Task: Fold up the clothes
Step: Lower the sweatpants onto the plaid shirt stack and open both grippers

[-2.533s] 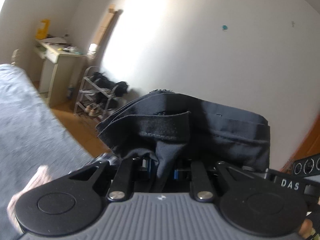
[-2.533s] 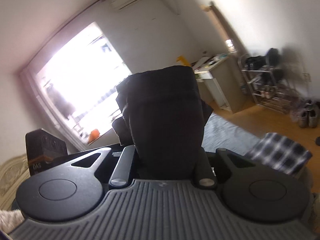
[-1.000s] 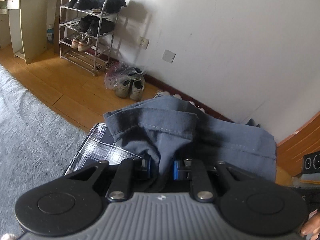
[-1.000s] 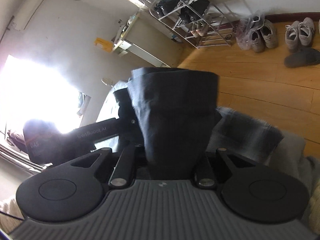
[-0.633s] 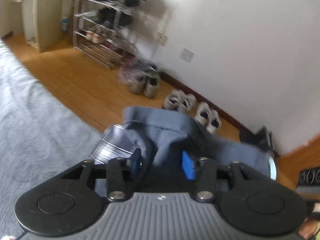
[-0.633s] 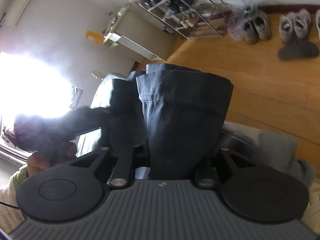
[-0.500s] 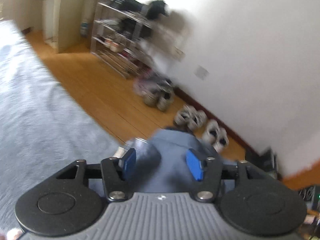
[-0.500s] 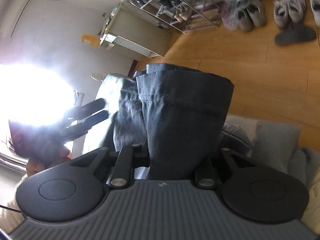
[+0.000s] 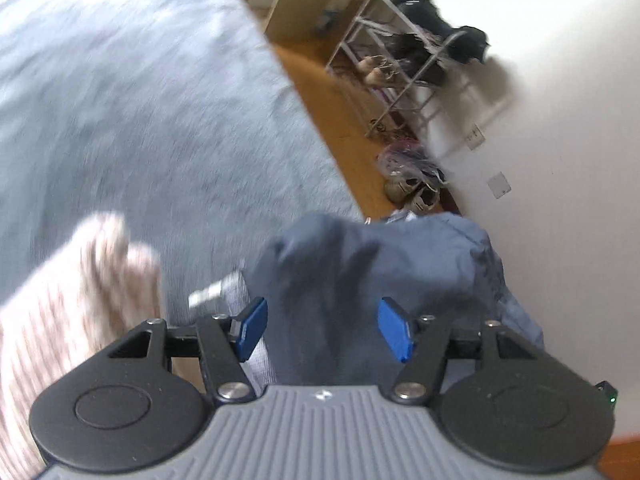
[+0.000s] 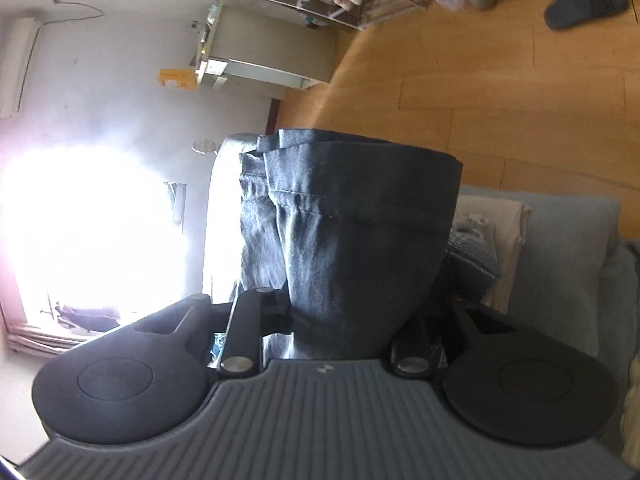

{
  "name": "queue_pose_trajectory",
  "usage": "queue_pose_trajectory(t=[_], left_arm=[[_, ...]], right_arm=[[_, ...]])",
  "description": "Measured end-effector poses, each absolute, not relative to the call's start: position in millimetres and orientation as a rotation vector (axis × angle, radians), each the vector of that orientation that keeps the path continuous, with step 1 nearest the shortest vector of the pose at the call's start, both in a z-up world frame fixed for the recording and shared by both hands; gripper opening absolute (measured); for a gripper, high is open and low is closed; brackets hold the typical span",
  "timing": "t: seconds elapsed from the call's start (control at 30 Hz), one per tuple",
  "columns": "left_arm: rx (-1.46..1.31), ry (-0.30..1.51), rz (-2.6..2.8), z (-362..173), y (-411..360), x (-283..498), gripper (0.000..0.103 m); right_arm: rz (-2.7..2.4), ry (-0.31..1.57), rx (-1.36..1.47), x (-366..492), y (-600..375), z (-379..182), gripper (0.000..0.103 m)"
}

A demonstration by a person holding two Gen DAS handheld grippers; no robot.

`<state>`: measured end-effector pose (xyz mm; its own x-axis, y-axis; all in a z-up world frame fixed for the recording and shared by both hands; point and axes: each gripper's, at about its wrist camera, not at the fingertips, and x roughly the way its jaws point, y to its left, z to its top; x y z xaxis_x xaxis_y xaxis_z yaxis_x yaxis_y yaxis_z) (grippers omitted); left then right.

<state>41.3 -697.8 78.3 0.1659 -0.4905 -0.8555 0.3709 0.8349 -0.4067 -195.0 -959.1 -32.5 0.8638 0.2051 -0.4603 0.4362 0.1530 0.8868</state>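
While left gripper (image 9: 322,330) lets go — dark garment (image 9: 372,264) now loose between pads — right gripper (image 10: 344,320) eases open around hem; drop-off under way.

A metal shoe rack (image 9: 404,60) stands against the white wall (image 9: 560,120), with loose shoes (image 9: 416,194) on the wood floor (image 10: 500,92) beside it. A dark slipper (image 10: 586,4) lies apart from them. A desk (image 10: 264,56) holds a yellow box (image 10: 176,79); the window (image 10: 88,232) glares white.
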Motion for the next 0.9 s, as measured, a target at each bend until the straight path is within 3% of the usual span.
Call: queue_pose_trajectory(t=[0.13, 0.27, 0.37, 0.43, 0.53, 0.8, 0.87, 0.9], left_arm=[[-0.154, 1.260, -0.584, 62.5, -692.5, 30.3, 0.063], [-0.187, 1.242, -0.552, 43.2, -693.3, 36.2, 0.060], [-0.223, 1.230, -0.563, 34.1, -691.3, 43.2, 0.049], [-0.253, 1.213, -0.581, 31.3, -687.8, 43.3, 0.035], [-0.299, 1.191, -0.618, 30.3, -681.5, 42.4, 0.031], [-0.311, 1.221, -0.655, 11.7, -685.8, 50.4, 0.033], [-0.309, 1.208, -0.665, 9.4, -687.6, 51.9, 0.025], [-0.303, 1.201, -0.668, 8.3, -688.5, 52.6, 0.010]], right_arm=[[-0.154, 0.562, 1.467, -197.2, -962.2, -30.9, 0.042], [-0.129, 0.576, 1.473, -194.6, -961.3, -31.8, 0.042], [-0.131, 0.568, 1.471, -193.7, -958.8, -32.4, 0.042], [-0.140, 0.556, 1.468, -194.1, -956.6, -31.2, 0.041], [-0.166, 0.542, 1.448, -195.3, -952.0, -25.6, 0.040], [-0.244, 0.511, 1.446, -195.7, -935.0, -26.2, 0.039], [-0.262, 0.511, 1.421, -194.4, -932.1, -26.0, 0.036], [-0.272, 0.512, 1.405, -193.7, -930.9, -25.7, 0.034]])
